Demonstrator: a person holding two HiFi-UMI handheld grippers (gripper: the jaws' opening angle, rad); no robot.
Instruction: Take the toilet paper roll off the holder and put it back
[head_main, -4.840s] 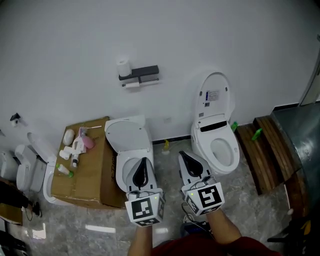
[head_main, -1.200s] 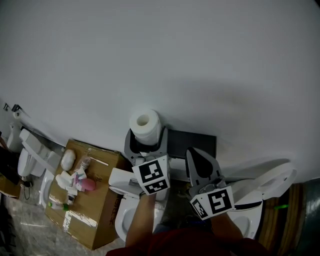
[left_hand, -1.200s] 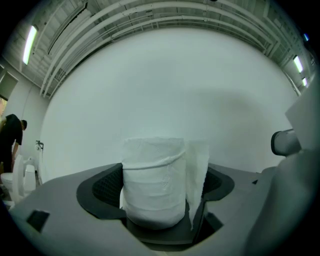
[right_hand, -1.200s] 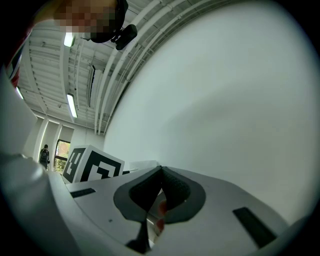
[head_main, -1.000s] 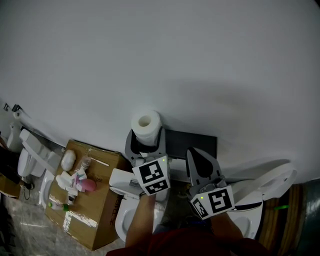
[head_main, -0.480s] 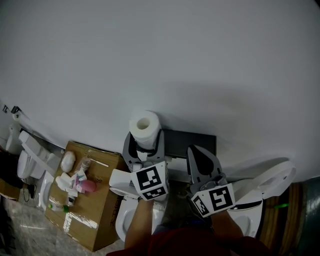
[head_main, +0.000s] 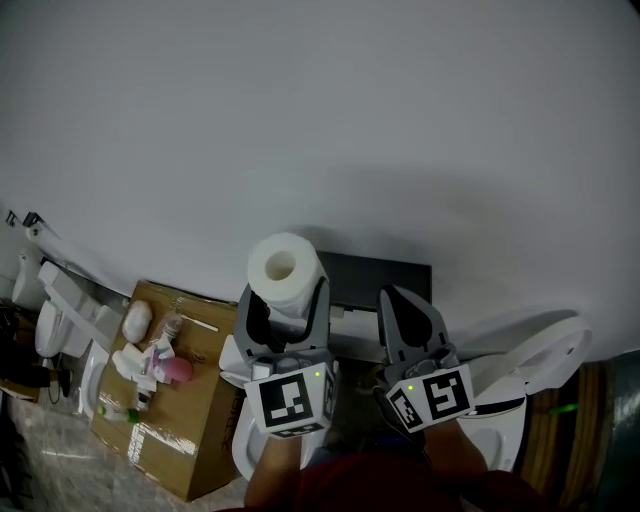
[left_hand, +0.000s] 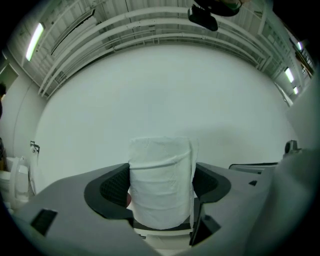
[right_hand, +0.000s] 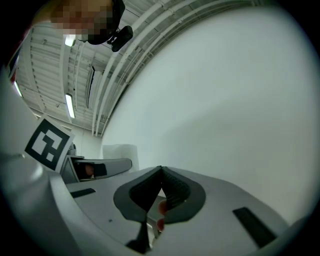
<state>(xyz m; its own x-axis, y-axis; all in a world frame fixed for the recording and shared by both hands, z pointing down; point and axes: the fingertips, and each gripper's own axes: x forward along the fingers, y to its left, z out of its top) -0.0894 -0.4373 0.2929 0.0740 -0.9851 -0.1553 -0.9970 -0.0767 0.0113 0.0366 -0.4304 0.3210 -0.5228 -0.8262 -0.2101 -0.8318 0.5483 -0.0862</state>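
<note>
The white toilet paper roll (head_main: 283, 265) stands upright between the jaws of my left gripper (head_main: 283, 298), which is shut on it and holds it in front of the white wall. In the left gripper view the roll (left_hand: 161, 187) fills the gap between the black pads (left_hand: 112, 186). The dark holder shelf (head_main: 380, 280) is mounted on the wall just right of the roll, which is apart from it. My right gripper (head_main: 395, 300) hangs below the holder with its jaws shut and nothing in them (right_hand: 160, 186).
A cardboard box (head_main: 190, 410) with bottles and a pink item on top sits at the lower left. One white toilet (head_main: 240, 450) lies under my left gripper, another toilet (head_main: 535, 365) at the right. More white fixtures (head_main: 60, 300) line the far left.
My left gripper has drawn back from the wall and up with the roll in it, so the roll is off the holder. The right gripper has barely moved.
</note>
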